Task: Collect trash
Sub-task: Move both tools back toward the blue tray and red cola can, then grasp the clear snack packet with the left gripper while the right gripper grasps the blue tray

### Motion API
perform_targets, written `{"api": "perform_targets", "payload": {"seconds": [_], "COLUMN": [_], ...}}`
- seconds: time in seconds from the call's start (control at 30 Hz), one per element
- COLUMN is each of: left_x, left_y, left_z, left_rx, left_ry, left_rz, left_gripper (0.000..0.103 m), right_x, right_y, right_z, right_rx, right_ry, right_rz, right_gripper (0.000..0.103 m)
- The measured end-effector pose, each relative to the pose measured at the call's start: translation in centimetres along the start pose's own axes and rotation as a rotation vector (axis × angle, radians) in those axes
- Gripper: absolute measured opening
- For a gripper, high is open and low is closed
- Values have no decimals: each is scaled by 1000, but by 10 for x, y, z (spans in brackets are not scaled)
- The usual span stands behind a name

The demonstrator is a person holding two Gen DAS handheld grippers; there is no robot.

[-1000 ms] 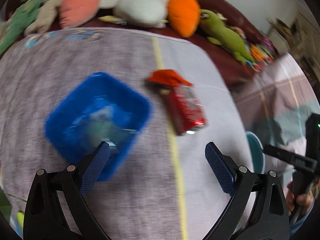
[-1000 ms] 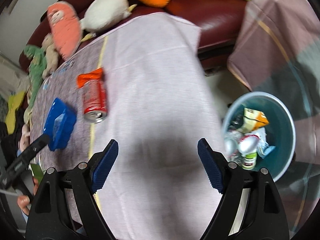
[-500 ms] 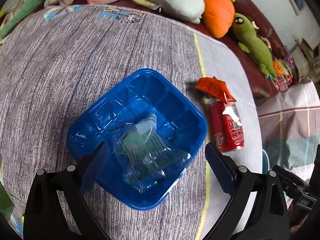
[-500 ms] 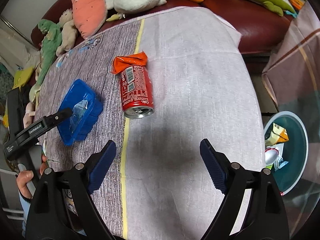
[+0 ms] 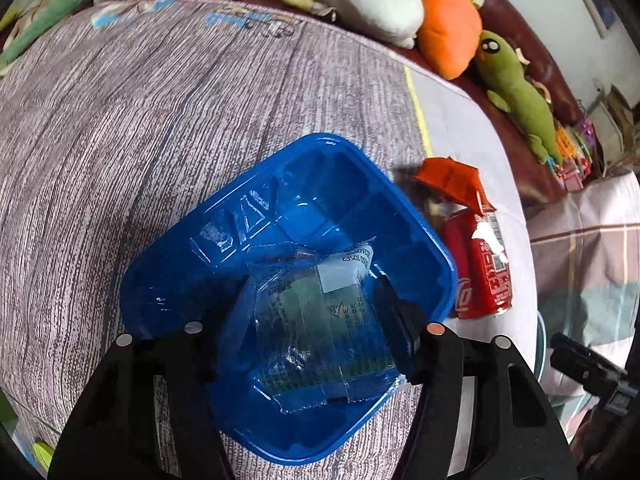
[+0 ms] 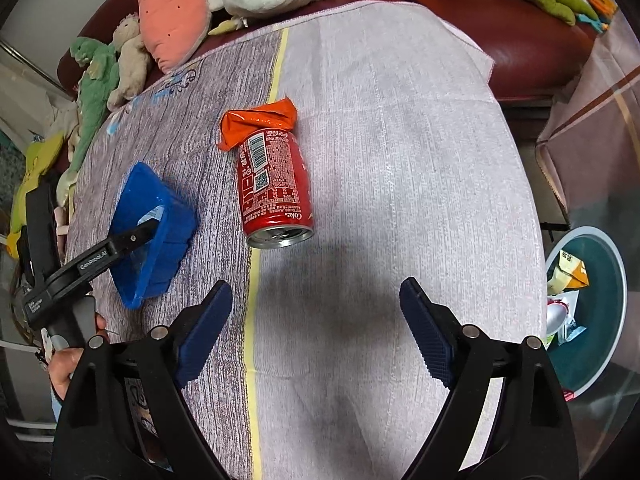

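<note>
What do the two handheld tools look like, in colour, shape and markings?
Both are black plastic frames that fork into two arms with round silver screws. The right tool has ribbed dark blue pads. The left tool is the same build; in the right wrist view its arm bears small white lettering.

Glossy blue plastic tray (image 5: 320, 184) holding a clear, crinkled film wrapper (image 5: 320, 336); beside the tray, a shiny red metal can (image 6: 276, 188) and creased orange foil packet (image 6: 256, 120); all on a matt woven cloth (image 6: 400, 140).
</note>
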State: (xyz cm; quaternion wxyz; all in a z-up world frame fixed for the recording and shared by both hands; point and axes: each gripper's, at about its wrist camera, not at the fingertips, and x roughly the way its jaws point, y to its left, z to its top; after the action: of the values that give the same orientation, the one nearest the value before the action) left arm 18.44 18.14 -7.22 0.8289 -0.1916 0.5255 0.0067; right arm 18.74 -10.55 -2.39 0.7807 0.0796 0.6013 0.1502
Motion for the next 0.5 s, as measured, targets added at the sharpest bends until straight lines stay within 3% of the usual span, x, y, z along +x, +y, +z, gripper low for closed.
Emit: {"api": "perform_targets", "payload": {"seconds": [0.03,0.2,0.5], "left_x": [-2,-18,-76], "left_y": [-1,-1,25], "left_z": [-1,-6,-6], "left_rx": [13,70,49], "left_ry": [-13,-59,-173], "left_rz": [7,2,-58], "left_gripper": [53,52,53], "right_x": [0,-2,5], "right_y": [1,12,73], "right_z": [0,3,21], "right_rx": [1,-9,-118], "right_ry": [-2,-17,-17], "right_rz": [-2,-1,45], "right_gripper": [82,82,82]}}
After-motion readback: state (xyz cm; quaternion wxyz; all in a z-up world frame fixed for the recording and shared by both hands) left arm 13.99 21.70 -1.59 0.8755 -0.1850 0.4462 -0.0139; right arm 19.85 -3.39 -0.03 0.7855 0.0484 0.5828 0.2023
